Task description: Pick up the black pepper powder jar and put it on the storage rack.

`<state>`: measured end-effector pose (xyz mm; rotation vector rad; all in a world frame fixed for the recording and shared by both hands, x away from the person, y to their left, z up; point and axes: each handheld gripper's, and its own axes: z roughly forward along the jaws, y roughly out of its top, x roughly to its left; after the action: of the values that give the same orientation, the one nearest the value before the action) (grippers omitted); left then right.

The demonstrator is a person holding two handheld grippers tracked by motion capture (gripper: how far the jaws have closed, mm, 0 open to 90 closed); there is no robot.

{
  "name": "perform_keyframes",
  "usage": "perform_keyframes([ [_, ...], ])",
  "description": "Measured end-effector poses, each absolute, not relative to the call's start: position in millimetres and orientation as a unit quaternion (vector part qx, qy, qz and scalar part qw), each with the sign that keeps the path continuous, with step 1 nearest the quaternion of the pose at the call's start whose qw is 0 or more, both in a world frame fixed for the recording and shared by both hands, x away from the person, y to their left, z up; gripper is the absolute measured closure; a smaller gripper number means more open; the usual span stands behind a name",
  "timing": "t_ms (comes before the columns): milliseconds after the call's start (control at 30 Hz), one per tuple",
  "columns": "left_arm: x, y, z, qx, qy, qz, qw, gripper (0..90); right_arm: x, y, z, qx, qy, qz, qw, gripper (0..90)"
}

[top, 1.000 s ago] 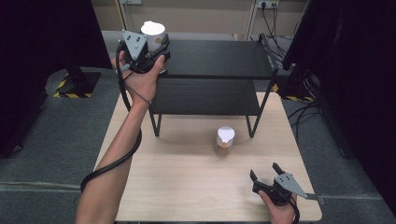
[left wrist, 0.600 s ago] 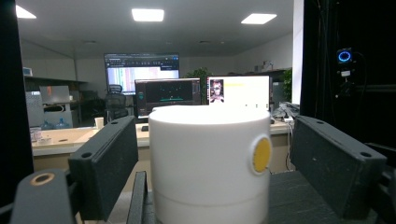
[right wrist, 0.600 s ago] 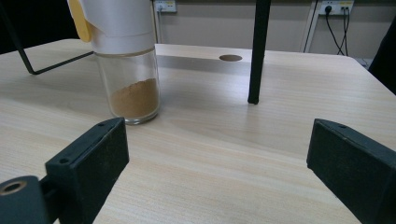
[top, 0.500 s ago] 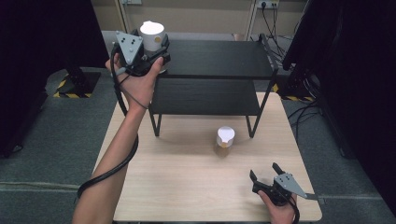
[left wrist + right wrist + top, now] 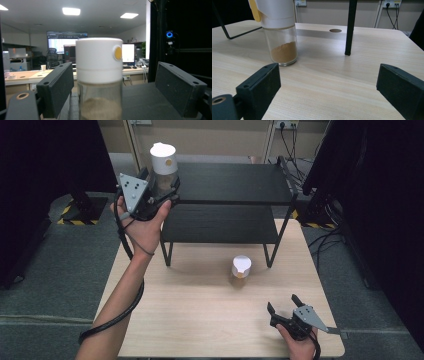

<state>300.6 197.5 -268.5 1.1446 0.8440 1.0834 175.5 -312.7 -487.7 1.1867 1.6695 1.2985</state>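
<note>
A glass jar (image 5: 163, 162) with a white cap and brown powder stands at the left end of the black rack's top shelf (image 5: 235, 182). My left gripper (image 5: 161, 190) is open around its lower part. In the left gripper view the jar (image 5: 98, 75) sits between the spread jaws of that gripper (image 5: 113, 75), with a gap on each side. A second, similar jar (image 5: 241, 266) stands on the wooden table (image 5: 200, 320) in front of the rack. My right gripper (image 5: 282, 309) rests open near the table's front right; its view shows the gripper (image 5: 329, 72) facing that jar (image 5: 280, 37), well short of it.
The rack has a lower shelf (image 5: 220, 222) and thin black legs (image 5: 349, 27) standing on the table. Dark curtains flank both sides. Cables and wall sockets lie beyond the rack at the back.
My left hand and gripper have drawn back toward me from the rack, while the capped jar stays at the top shelf's left end. The right gripper has not moved.
</note>
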Motion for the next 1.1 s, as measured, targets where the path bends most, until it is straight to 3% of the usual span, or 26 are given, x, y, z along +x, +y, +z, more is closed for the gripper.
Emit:
perform_keyframes([
  [1100, 270.4, 205.2, -350.5, 0.521, 0.360, 0.442, 0.635, 15.3, 175.3, -312.2, -487.7, 0.457, 0.646, 0.500, 0.352, 5.7],
])
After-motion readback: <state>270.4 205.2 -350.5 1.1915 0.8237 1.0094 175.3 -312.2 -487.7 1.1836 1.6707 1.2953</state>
